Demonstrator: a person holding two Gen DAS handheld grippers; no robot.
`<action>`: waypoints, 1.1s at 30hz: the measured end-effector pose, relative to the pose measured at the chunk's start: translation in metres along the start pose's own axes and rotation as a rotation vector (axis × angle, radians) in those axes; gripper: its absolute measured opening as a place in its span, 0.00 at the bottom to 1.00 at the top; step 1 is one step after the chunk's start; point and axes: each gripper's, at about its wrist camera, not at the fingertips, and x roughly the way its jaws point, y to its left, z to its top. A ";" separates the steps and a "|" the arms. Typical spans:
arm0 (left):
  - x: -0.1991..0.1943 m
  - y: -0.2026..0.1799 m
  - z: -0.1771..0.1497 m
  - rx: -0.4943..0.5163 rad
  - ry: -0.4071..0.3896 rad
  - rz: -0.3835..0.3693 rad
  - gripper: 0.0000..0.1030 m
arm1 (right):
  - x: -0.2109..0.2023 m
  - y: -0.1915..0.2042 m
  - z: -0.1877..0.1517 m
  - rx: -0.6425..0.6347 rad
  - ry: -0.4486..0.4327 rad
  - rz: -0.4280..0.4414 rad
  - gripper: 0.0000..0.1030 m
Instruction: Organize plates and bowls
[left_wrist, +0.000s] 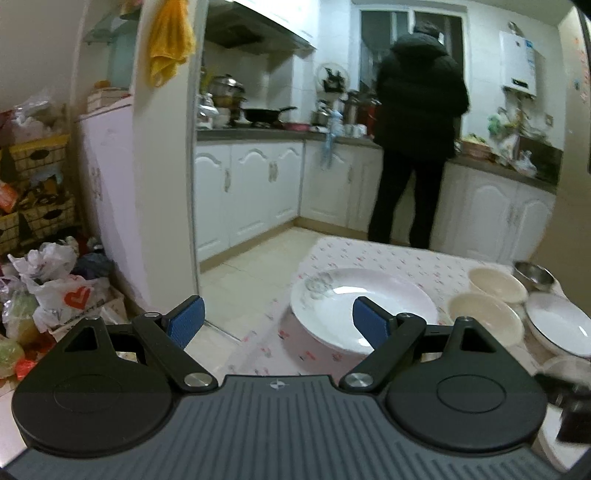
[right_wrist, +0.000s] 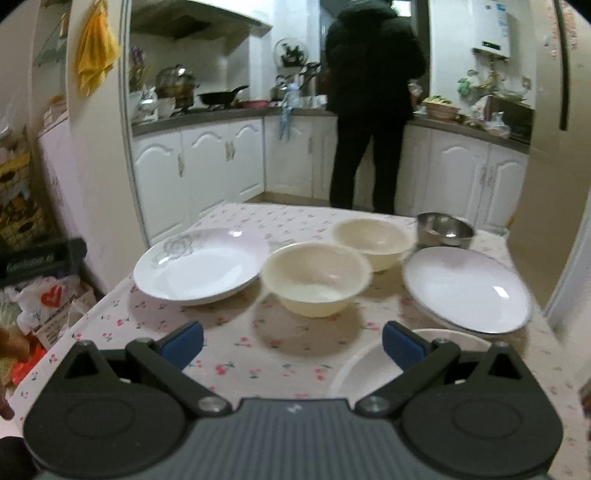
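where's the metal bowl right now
The metal bowl sits at the table's far right in the right wrist view, just behind the plain white plate and right of the farther cream bowl.

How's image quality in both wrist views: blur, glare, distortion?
Left wrist view: soft overall, right edge smeared by motion blur, fisheye bends the cabinets, small glare on the floral plate. Right wrist view: sharper, mild blur on the plain plate, glints on the steel bowl, soft shadow under the near bowl, doorframe curved.
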 end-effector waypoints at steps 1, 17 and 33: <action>-0.002 -0.004 -0.002 0.006 0.014 -0.017 1.00 | -0.005 -0.004 0.000 0.006 -0.007 -0.007 0.99; -0.065 -0.039 -0.018 0.112 -0.004 -0.085 1.00 | -0.079 -0.042 -0.009 0.071 -0.110 -0.074 0.99; -0.100 -0.051 -0.023 0.186 -0.044 -0.152 1.00 | -0.118 -0.065 -0.024 0.113 -0.184 -0.099 0.99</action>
